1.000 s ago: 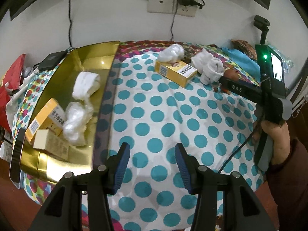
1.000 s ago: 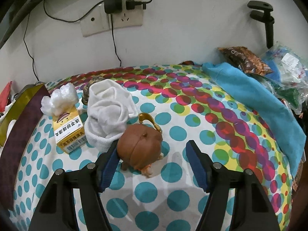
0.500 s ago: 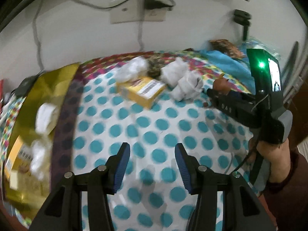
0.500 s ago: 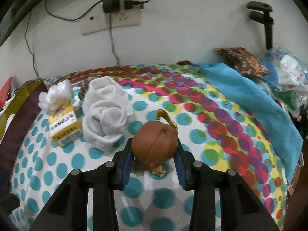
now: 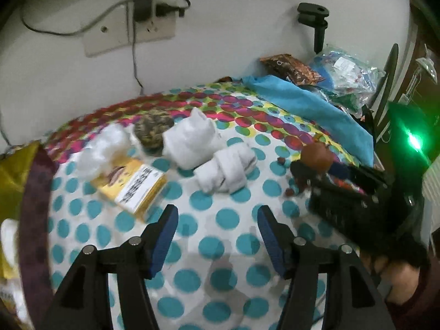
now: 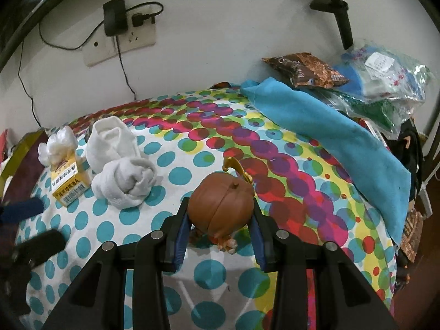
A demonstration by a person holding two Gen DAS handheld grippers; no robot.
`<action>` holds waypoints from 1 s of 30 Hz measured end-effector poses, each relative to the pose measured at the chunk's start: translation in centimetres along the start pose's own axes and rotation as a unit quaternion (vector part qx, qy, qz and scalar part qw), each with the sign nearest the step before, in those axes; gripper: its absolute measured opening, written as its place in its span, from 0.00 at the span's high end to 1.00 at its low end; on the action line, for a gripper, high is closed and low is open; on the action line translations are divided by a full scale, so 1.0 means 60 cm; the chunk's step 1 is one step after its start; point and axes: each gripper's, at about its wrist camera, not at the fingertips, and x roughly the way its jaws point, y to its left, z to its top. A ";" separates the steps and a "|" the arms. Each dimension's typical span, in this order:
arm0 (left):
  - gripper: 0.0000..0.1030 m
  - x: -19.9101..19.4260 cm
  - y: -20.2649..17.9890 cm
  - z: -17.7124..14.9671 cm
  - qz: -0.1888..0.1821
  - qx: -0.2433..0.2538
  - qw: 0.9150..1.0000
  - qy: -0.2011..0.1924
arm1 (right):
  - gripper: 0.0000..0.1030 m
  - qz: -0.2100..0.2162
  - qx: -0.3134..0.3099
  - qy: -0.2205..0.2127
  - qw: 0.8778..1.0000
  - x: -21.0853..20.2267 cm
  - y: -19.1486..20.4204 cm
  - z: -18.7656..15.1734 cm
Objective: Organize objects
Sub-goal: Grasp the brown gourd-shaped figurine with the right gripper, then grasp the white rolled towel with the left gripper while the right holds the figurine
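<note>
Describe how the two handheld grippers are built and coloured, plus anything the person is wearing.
Both the left gripper and the right gripper have black angular finger arms with silver rivets and blue ribbed pads. In the left wrist view the right unit's black body carries a glowing green light. A dark red sleeve shows at the wrist.

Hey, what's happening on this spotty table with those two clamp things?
A person is tidying small things using two hand-held grippers. The right gripper has its fingers closed on a round brown figurine, down by the dotted tablecloth. The left gripper is empty; its jaws have just been opening, and it points toward the yellow box and the rolled white socks. A gold tray sits at the left edge.
</note>
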 end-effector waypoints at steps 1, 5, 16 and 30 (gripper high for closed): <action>0.39 0.010 0.001 0.007 0.000 -0.004 1.000 0.001 | 0.65 0.000 -0.004 0.000 1.000 0.000 0.002 -0.001; 0.38 0.043 -0.007 0.024 0.000 0.003 1.000 0.013 | 0.65 0.002 -0.006 0.001 1.000 0.001 0.007 0.001; 0.38 0.096 -0.012 0.043 0.006 -0.013 0.999 0.029 | 0.65 0.008 0.008 0.000 1.000 0.000 0.003 0.001; 0.42 0.108 -0.013 0.037 0.038 -0.006 0.999 0.007 | 0.65 0.008 0.017 -0.001 1.000 0.001 0.005 0.001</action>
